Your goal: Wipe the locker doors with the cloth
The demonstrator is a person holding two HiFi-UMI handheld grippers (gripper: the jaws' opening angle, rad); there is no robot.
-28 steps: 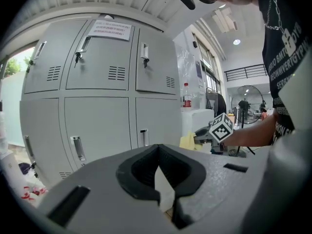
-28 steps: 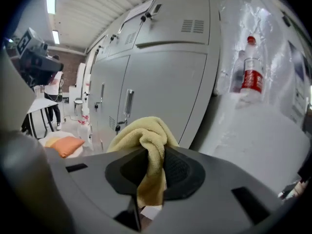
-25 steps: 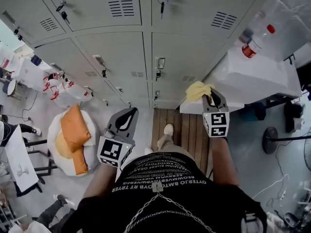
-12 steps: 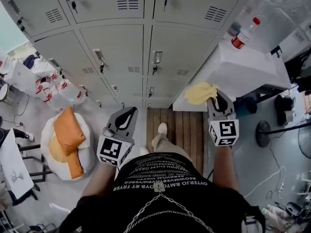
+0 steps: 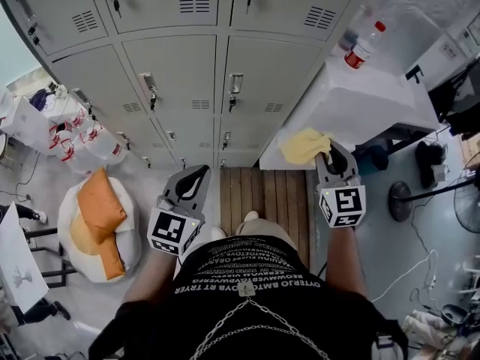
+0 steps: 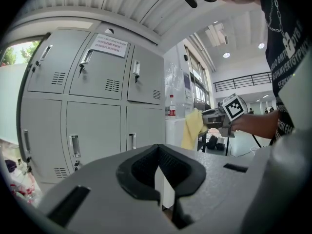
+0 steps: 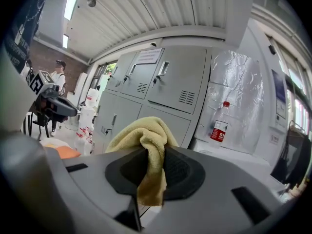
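Note:
Grey locker doors (image 5: 187, 73) fill the wall ahead, with handles and keys hanging from the locks. My right gripper (image 5: 331, 154) is shut on a yellow cloth (image 5: 303, 145), held a short way off the lockers beside the white counter. In the right gripper view the cloth (image 7: 146, 145) bunches up between the jaws, lockers (image 7: 161, 89) behind it. My left gripper (image 5: 196, 178) hangs low at the left with its jaws together and nothing in them. The left gripper view shows the lockers (image 6: 92, 116) and the cloth (image 6: 192, 128) off to the right.
A white covered counter (image 5: 360, 100) with a red-capped bottle (image 5: 358, 49) stands right of the lockers. An orange and white cushion (image 5: 97, 220) and white bags (image 5: 75, 137) lie on the floor at left. A wooden mat (image 5: 281, 193) lies underfoot. A fan base (image 5: 401, 201) sits at right.
The head view has shifted slightly, and the right gripper with the cloth has drifted a little right and down. The left gripper has barely moved.

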